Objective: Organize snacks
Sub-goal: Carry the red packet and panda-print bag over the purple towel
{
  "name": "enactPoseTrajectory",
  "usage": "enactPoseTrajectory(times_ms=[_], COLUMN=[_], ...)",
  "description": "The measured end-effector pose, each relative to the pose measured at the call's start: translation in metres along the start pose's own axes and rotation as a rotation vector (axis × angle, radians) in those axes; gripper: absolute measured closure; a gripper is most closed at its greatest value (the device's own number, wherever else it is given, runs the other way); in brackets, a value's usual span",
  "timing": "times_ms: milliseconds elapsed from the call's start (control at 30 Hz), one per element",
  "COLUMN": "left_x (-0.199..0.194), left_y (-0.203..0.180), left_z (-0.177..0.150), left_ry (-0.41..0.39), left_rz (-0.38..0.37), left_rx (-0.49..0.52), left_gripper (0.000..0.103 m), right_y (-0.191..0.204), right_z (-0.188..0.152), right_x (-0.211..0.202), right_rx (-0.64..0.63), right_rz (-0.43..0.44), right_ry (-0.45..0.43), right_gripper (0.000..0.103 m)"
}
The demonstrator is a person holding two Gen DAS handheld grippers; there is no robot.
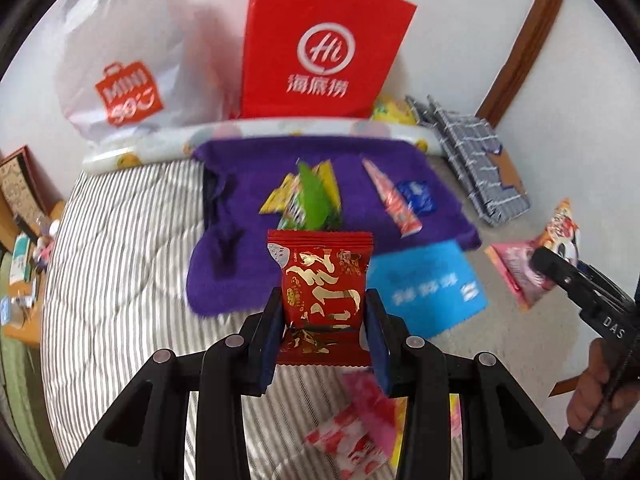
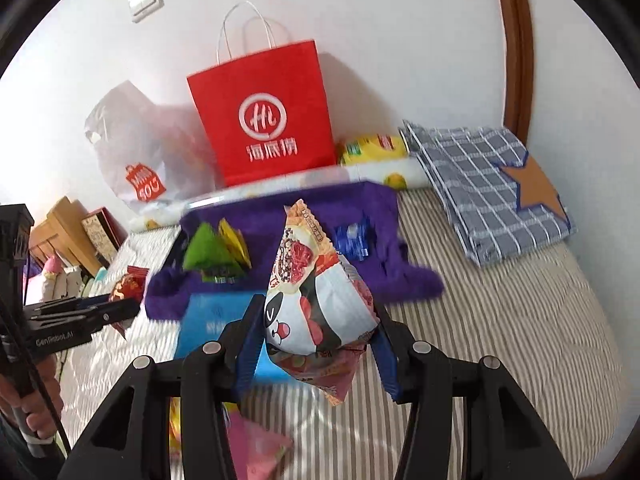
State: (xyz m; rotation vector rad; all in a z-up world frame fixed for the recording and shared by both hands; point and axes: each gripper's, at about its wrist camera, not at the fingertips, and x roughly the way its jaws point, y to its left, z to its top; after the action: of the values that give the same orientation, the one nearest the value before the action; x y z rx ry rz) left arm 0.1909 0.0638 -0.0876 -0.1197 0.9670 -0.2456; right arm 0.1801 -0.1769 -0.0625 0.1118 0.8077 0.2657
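Bed: we're over a striped quilt (image 1: pixel 120 240) against a white wall, with a purple towel (image 1: pixel 248 168) spread toward the head edge and two bags standing behind it.
Bags: red paper bag (image 1: pixel 320 44) upright, white plastic bag (image 1: pixel 120 60) slumped beside it. Which one takes the snacks, we can't tell.
Left tool (image 1: pixel 325 320): clenched on a red foil packet (image 1: pixel 324 280), clear of the quilt, pinched across its lower half.
Right tool (image 2: pixel 316 344): clamped on a panda-print snack pouch (image 2: pixel 312 300), with a pink packet (image 2: pixel 332 376) pressed in beneath it.
Loose snacks: green and yellow packets (image 1: pixel 308 196) and a blue sachet (image 1: pixel 418 198) lie on the towel; more pink ones near the foot edge.
Risk, right: we reckon that pink packet is barely caught and could slip out.
Risk, left: slick foil, puffy pack; a squeeze could burst it or let it slide free.
Risk, bag: a nudge could tip the red bag.
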Motion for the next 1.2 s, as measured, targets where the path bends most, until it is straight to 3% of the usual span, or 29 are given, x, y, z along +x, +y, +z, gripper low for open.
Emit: enactPoseTrajectory(times_ms=[367, 667, 1200], left_x=[0.021, 0.059, 0.112], left_y=[-0.003, 0.010, 0.037], left_z=[0.064, 0.105, 0.108], left_ry=[-0.024, -0.011, 0.081], left_rz=[-0.016, -0.004, 0.032], left_rx=[0.023, 0.014, -0.023], left_gripper=[0.065, 0.064, 0.064], right_y=[0.000, -0.010, -0.019], right_z=[0.052, 0.080, 0.073], right_x=[0.039, 0.095, 0.168], right_rx=[-0.009, -0.009, -0.012], right_rz=[0.004, -0.012, 0.023], right_ry=[-0.044, -0.017, 0.067], right_gripper=[0.056, 0.056, 0.056])
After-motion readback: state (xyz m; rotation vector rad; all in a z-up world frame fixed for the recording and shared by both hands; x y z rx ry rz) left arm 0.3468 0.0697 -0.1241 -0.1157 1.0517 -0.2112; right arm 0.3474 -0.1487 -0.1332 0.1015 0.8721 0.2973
